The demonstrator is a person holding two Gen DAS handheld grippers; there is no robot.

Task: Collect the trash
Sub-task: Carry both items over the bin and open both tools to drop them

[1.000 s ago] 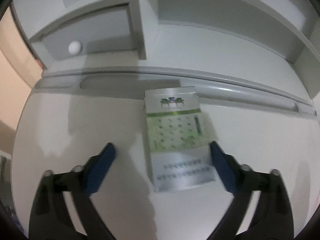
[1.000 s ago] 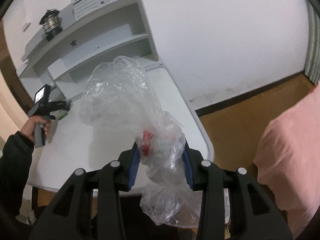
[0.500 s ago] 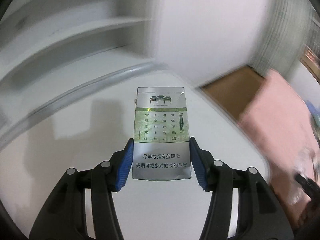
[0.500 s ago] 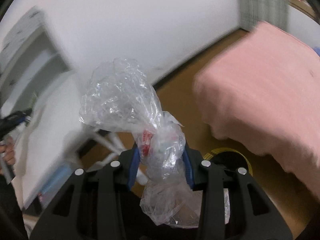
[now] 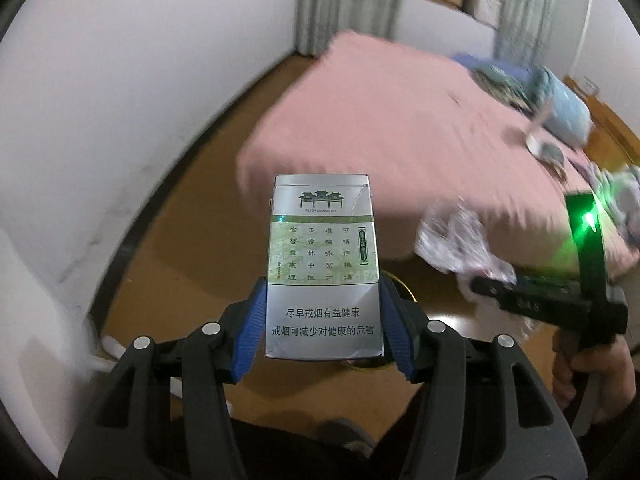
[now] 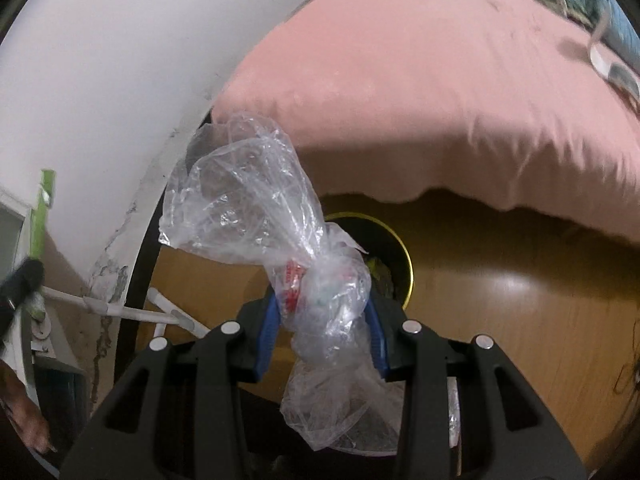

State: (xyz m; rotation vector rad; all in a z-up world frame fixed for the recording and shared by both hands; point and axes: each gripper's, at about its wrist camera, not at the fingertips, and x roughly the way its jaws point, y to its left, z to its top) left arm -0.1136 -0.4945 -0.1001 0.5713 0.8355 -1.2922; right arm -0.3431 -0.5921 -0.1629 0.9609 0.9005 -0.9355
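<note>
Cigarette pack (image 5: 322, 268), lying on the tabletop a second ago, is now clamped in the left hand-held gripper (image 5: 322, 320). At 3 o'clock, the right hand-held gripper (image 6: 322, 322) still pinches the plastic bag (image 6: 256, 216) above what looks like a bin (image 6: 402, 258), so dropping seems near.

left gripper (image 5: 322, 324): black plastic frame, triangular cutouts, four silver round screws across the top, blue ribbed pads (image 5: 250, 330) on the inner faces. right gripper (image 6: 322, 322): same build, black arms, four silver screws, blue pads (image 6: 267, 330). from the left wrist view the right gripper's body is black with a green lit panel and a black handle; hand (image 5: 592, 376) bare, no sleeve visible.
</note>
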